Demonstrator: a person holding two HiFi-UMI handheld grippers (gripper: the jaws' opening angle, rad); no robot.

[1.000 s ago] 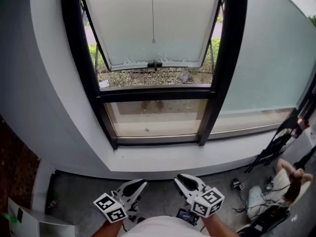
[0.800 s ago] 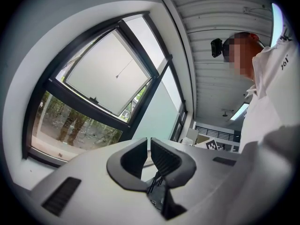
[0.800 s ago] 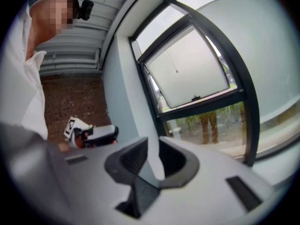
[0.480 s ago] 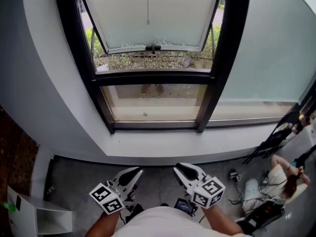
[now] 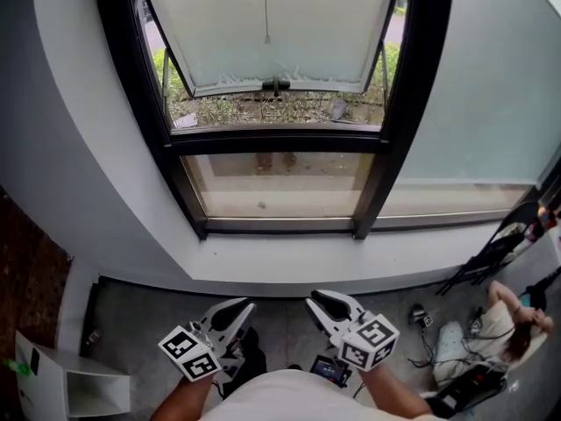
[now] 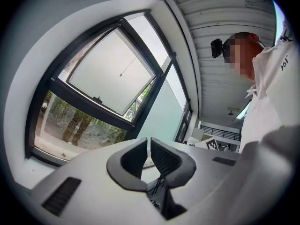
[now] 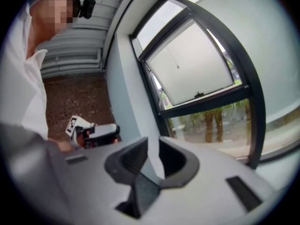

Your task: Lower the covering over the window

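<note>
Left gripper (image 5: 238,308), right gripper (image 5: 317,303): two. Window (image 5: 280,141): one.

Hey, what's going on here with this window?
A person stands facing a window with a tool in each hand, both held low near the waist. The left tool is shut and the right tool is slightly open; neither holds anything. A thin cord hangs in front of the tilted-open upper pane, and neither tool has reached it yet.
</note>
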